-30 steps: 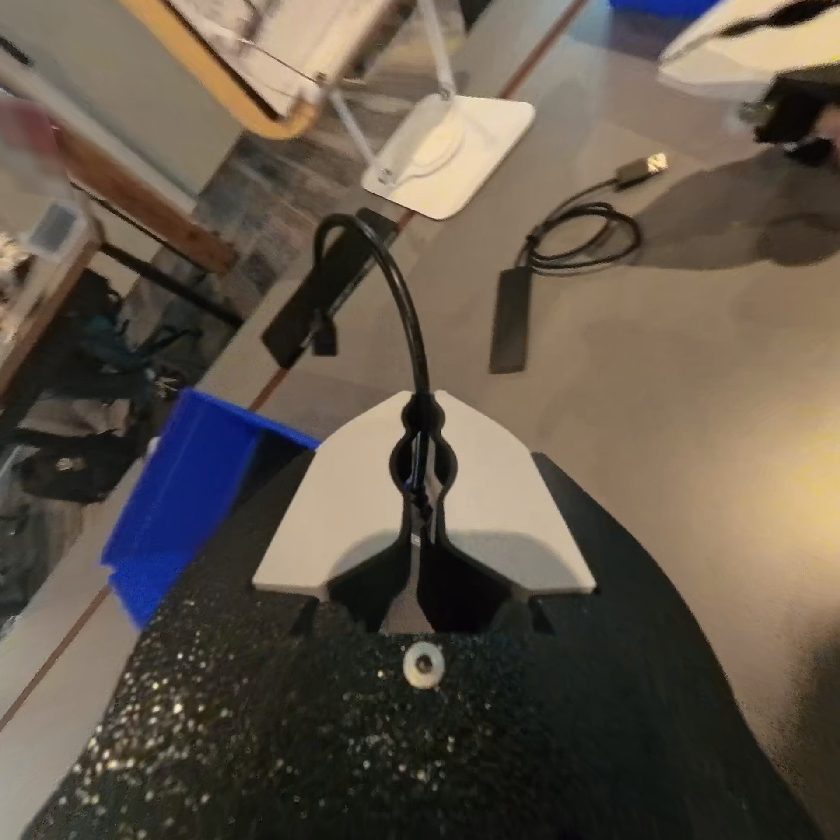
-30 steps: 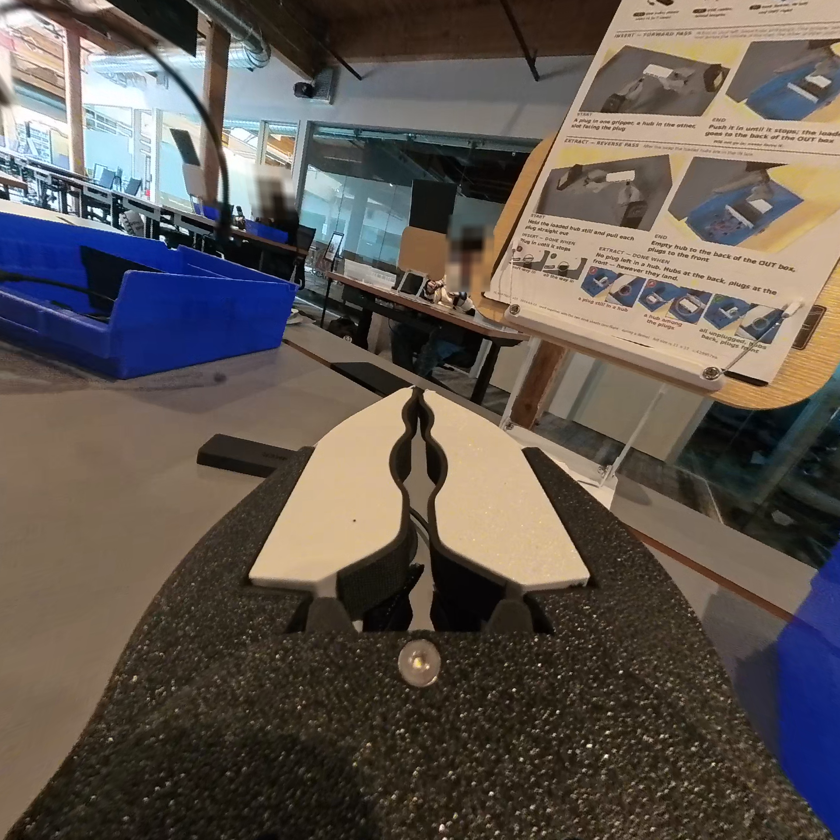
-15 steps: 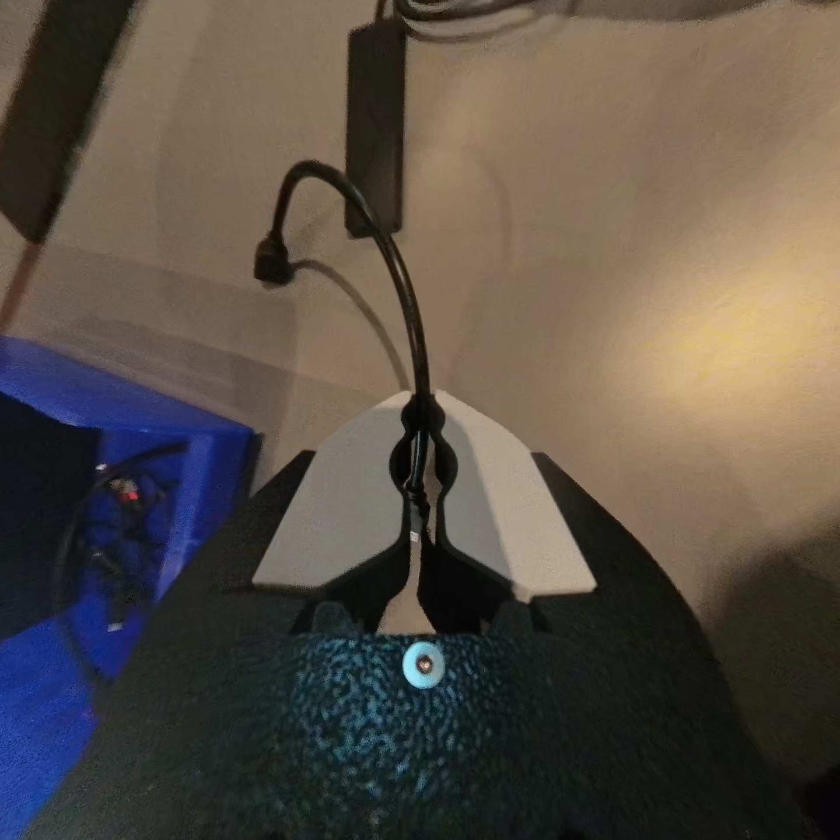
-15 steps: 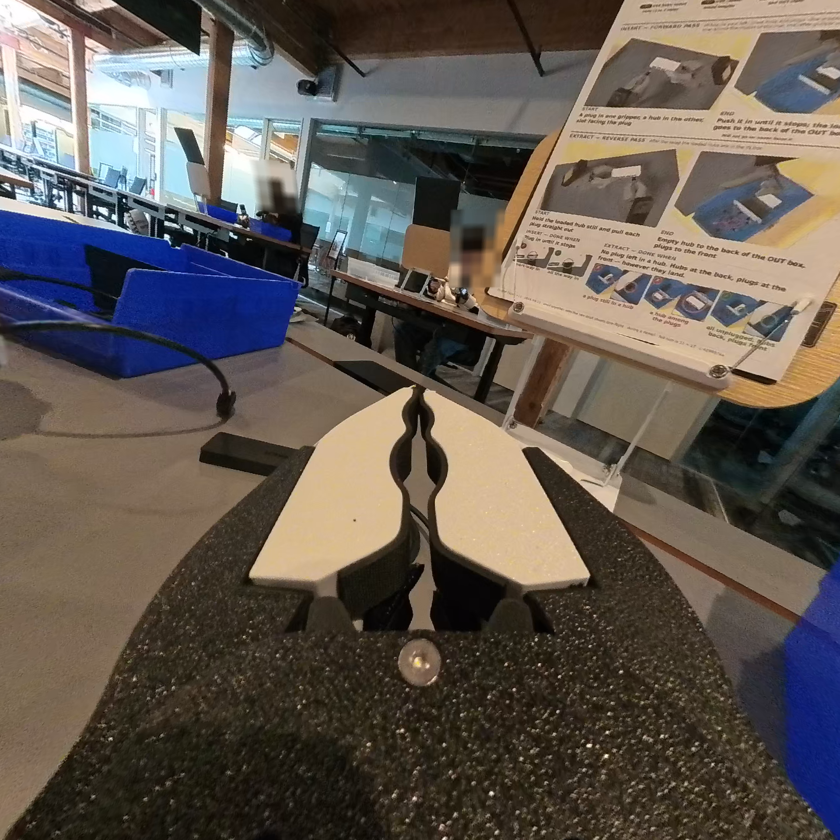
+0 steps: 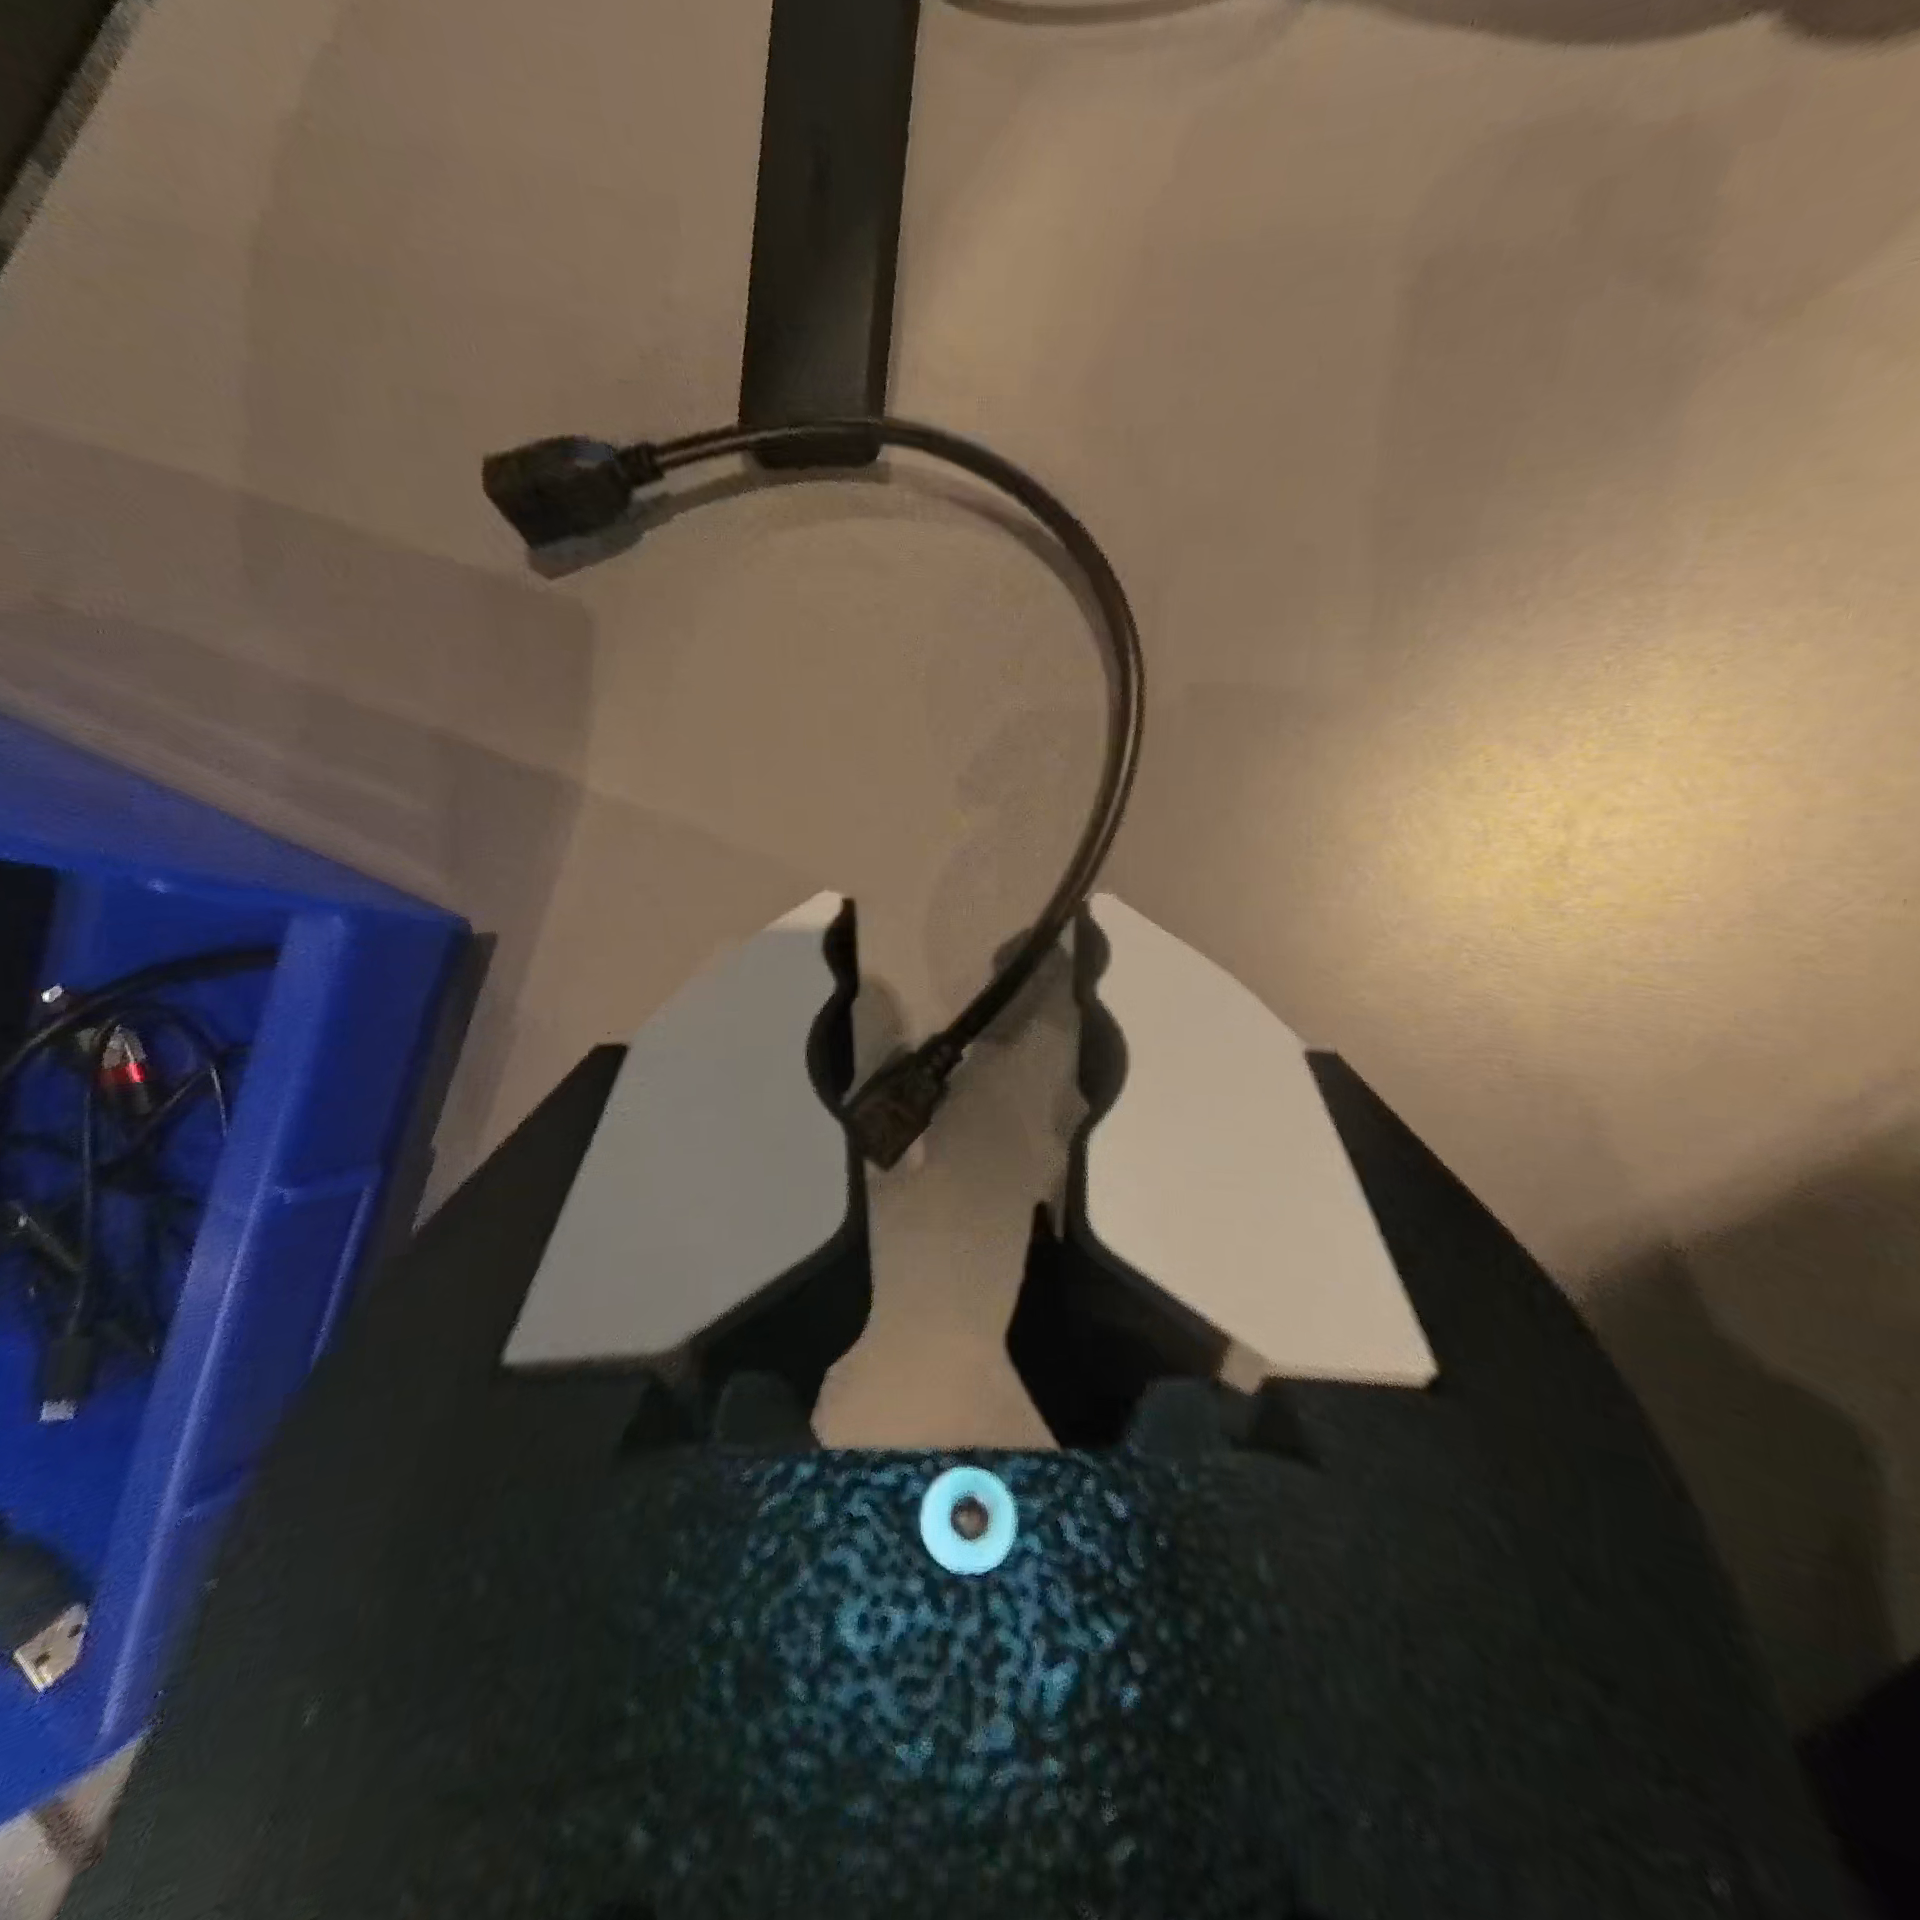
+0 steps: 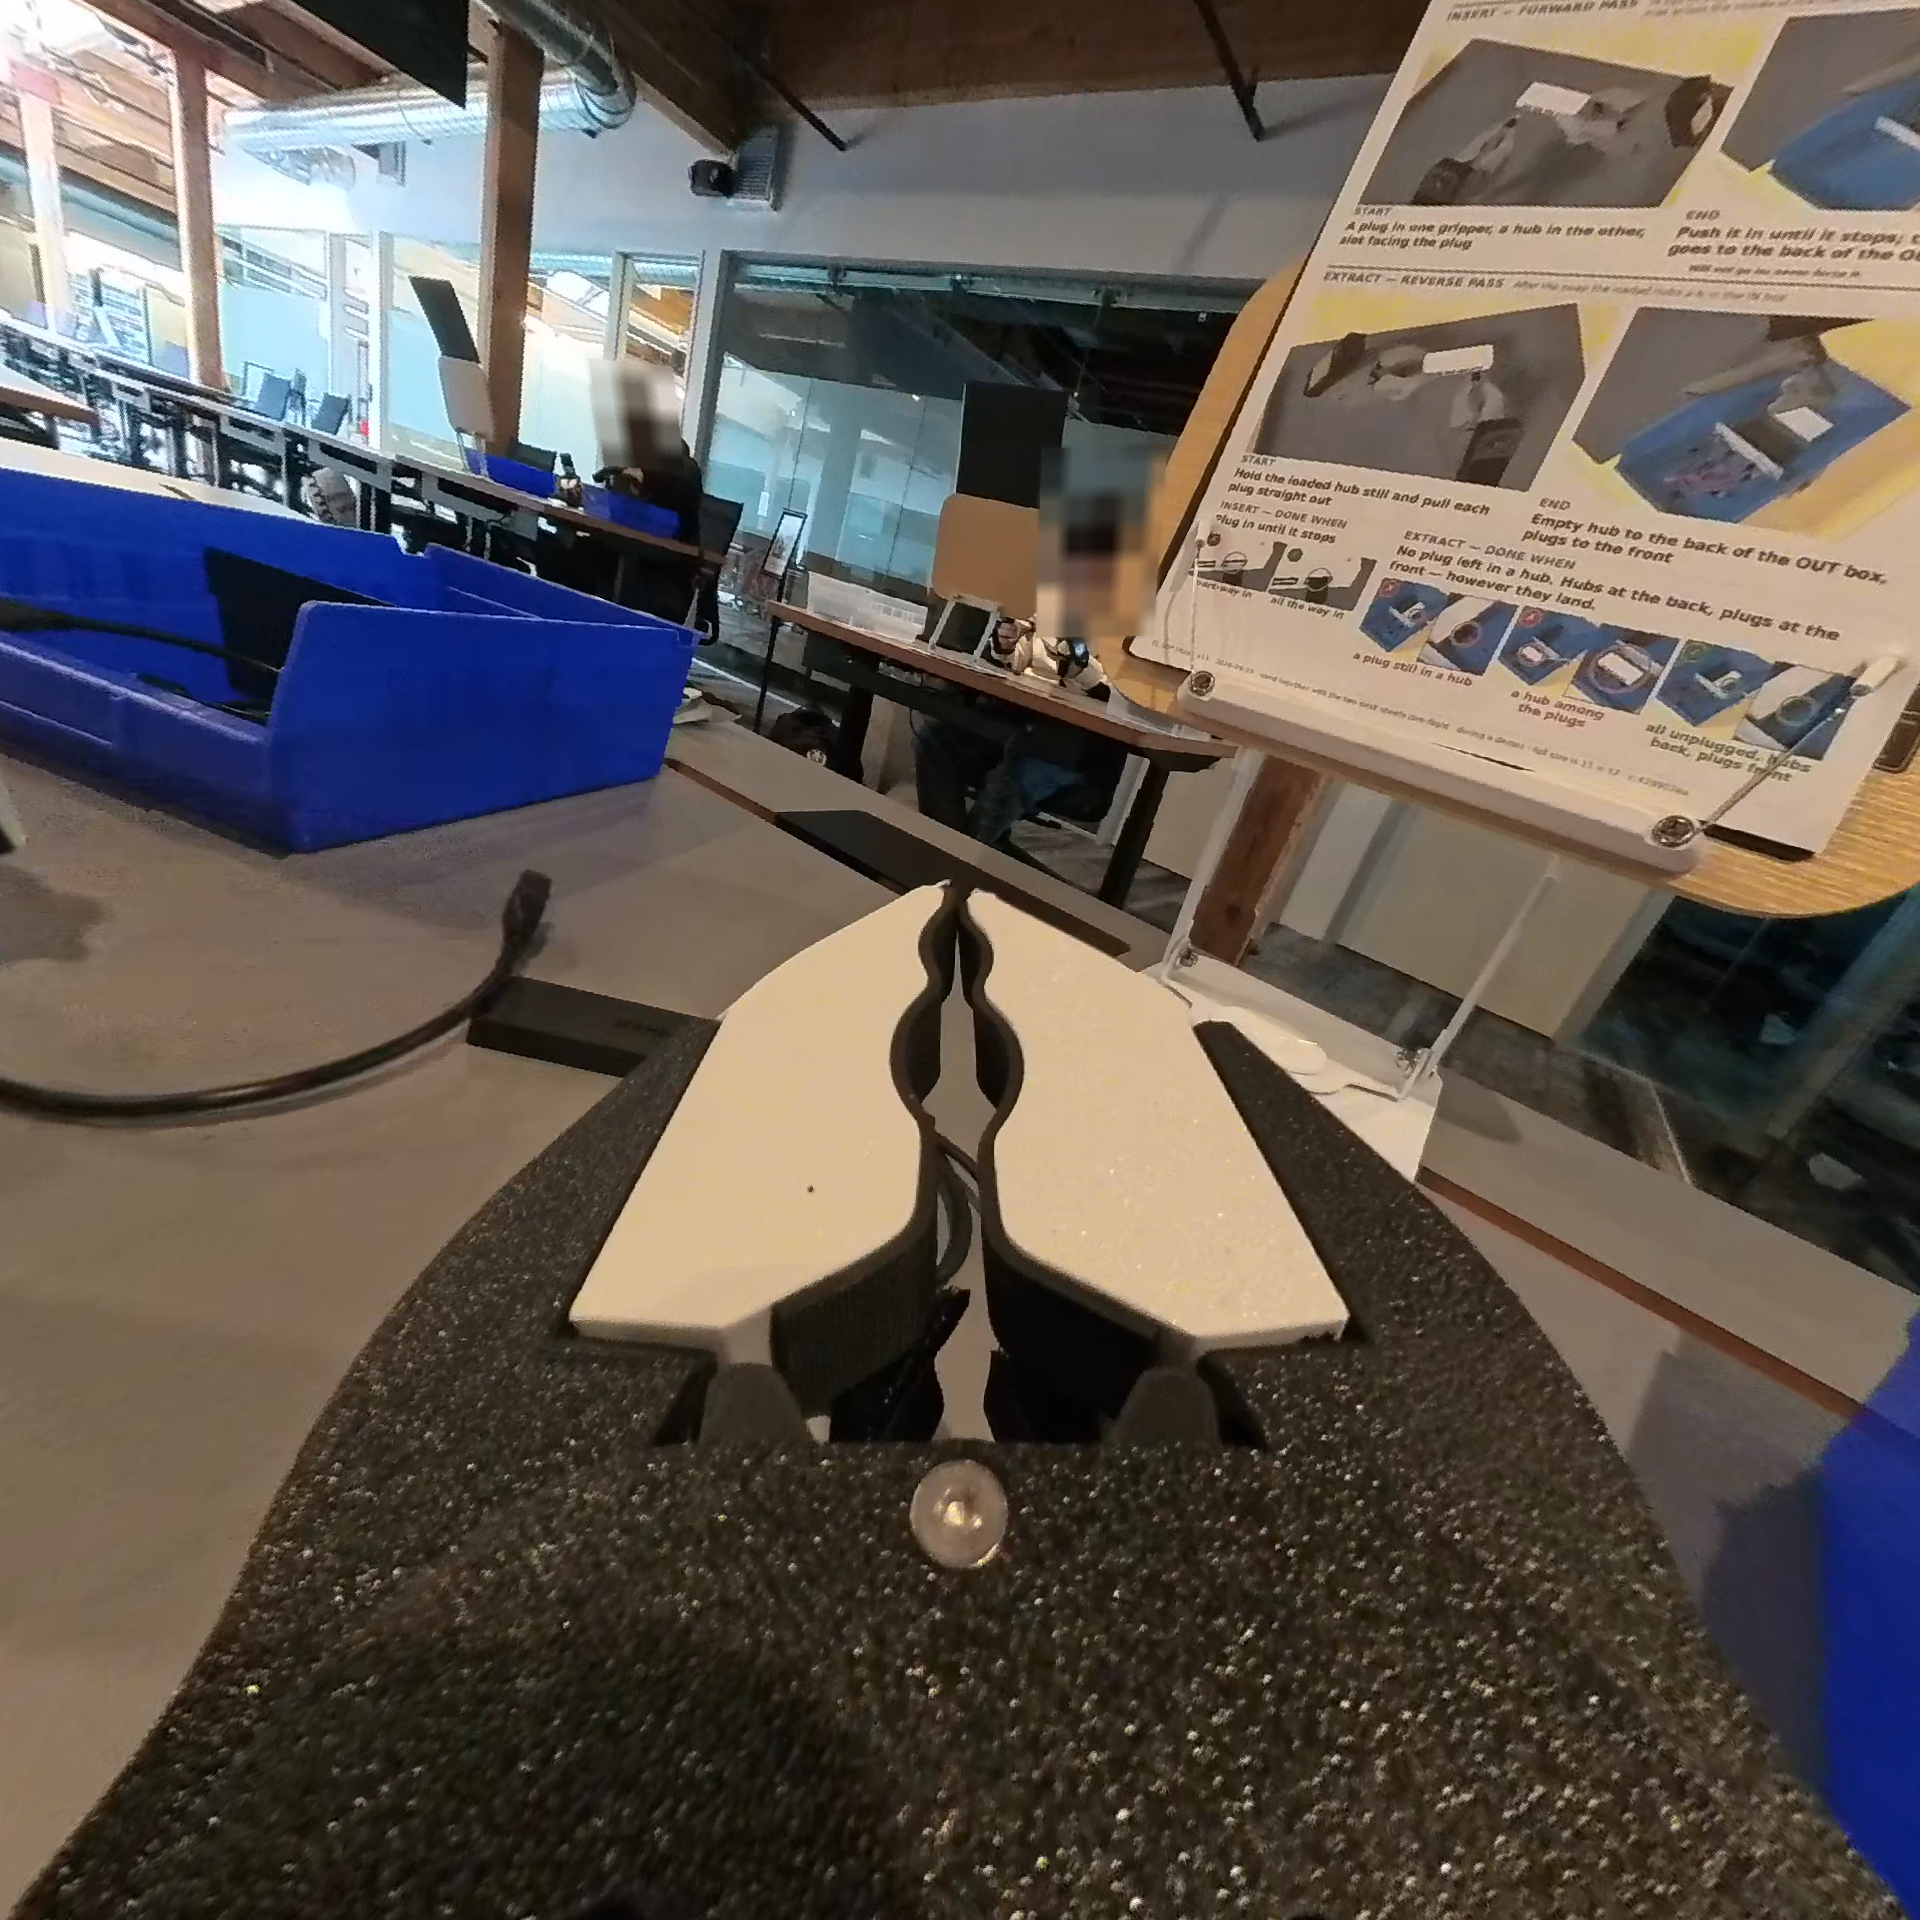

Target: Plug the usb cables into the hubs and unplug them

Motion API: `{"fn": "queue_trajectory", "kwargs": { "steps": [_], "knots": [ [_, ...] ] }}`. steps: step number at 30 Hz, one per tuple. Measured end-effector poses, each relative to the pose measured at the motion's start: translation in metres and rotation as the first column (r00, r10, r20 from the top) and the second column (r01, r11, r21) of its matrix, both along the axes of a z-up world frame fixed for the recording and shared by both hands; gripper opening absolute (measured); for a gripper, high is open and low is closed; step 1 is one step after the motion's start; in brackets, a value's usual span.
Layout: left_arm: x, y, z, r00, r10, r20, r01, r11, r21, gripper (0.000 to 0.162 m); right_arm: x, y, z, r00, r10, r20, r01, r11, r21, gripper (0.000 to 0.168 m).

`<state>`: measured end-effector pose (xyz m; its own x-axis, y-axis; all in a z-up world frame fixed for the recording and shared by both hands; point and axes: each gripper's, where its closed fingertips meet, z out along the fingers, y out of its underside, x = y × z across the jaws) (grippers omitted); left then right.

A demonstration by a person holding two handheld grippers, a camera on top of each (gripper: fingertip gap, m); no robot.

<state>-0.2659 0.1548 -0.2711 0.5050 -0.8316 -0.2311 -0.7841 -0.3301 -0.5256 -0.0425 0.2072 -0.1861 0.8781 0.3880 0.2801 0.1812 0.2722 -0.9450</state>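
Left wrist view looks steeply down, close over the table point(image 5: 1455, 520); right wrist view looks level across it, both catching the short black cable point(image 5: 1101, 665) point(image 6: 312, 1081).

The right gripper point(image 6: 958, 904) points level across the grey table point(image 6: 208, 1195), its white fingers point(image 6: 800, 1122) pressed together with only a thin wavy slit between them. A short black cable point(image 6: 312, 1070) curves over the table at left, one end raised, beside a flat black hub point(image 6: 566, 1029). A blue bin point(image 6: 416, 717) sits farther left. An instruction sheet point(image 6: 1558, 416) stands on a stand at right.
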Motion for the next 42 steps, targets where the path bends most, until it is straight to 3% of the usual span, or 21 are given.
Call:
{"fn": "queue_trajectory", "kwargs": {
  "steps": [1,3,9,10,13,19,23,29,31,37,42],
  "knots": [
    [-0.002,0.000,0.000,1.000,0.008,-0.014,-0.008,1.000,0.000,0.046,0.000,0.000,0.000,1.000,0.000,0.000,0.000,1.000,0.000,0.000],
    [-0.002,0.004,0.006,1.000,0.017,-0.014,-0.017,0.999,0.027,0.050,0.000,0.000,0.000,1.000,-0.001,0.001,0.001,1.000,0.002,0.000],
    [0.056,0.021,0.038,0.980,-0.141,0.143,0.127,0.987,0.103,0.032,-0.002,0.001,-0.001,1.000,0.004,0.002,-0.004,1.000,-0.003,0.000],
    [0.067,0.027,0.037,0.976,-0.164,0.146,0.150,0.984,0.100,0.029,-0.002,0.000,-0.001,1.000,0.004,0.003,-0.004,1.000,-0.003,0.000],
    [0.089,0.051,0.023,0.977,-0.174,0.123,0.170,0.985,0.043,0.045,-0.001,0.000,-0.001,1.000,0.005,-0.001,-0.005,1.000,-0.003,0.000],
    [0.102,0.095,-0.013,0.994,-0.098,0.053,0.104,0.988,-0.113,0.061,-0.001,0.000,-0.001,1.000,0.009,-0.007,-0.009,1.000,-0.006,0.000],
    [0.097,0.104,-0.033,0.997,-0.073,-0.016,0.069,0.977,-0.201,0.059,-0.002,0.001,-0.001,1.000,0.012,-0.006,-0.012,1.000,-0.007,0.000],
    [0.100,0.100,-0.037,0.999,-0.050,-0.023,0.041,0.960,-0.276,0.047,-0.001,0.002,-0.001,1.000,0.012,-0.011,-0.013,1.000,-0.012,0.000],
    [0.100,0.099,-0.036,0.999,-0.043,-0.026,0.034,0.960,-0.277,0.032,0.000,0.002,-0.001,1.000,0.009,-0.015,-0.009,1.000,-0.014,0.000],
    [0.103,0.099,-0.034,0.997,0.020,0.080,-0.007,0.987,-0.160,0.032,0.003,0.001,0.001,1.000,-0.003,-0.031,0.003,1.000,-0.007,0.000],
    [0.112,0.108,-0.023,0.983,0.004,0.184,-0.027,0.992,0.122,0.031,0.003,0.001,0.000,0.997,0.011,-0.073,-0.013,0.999,-0.033,0.000]
  ]
}}
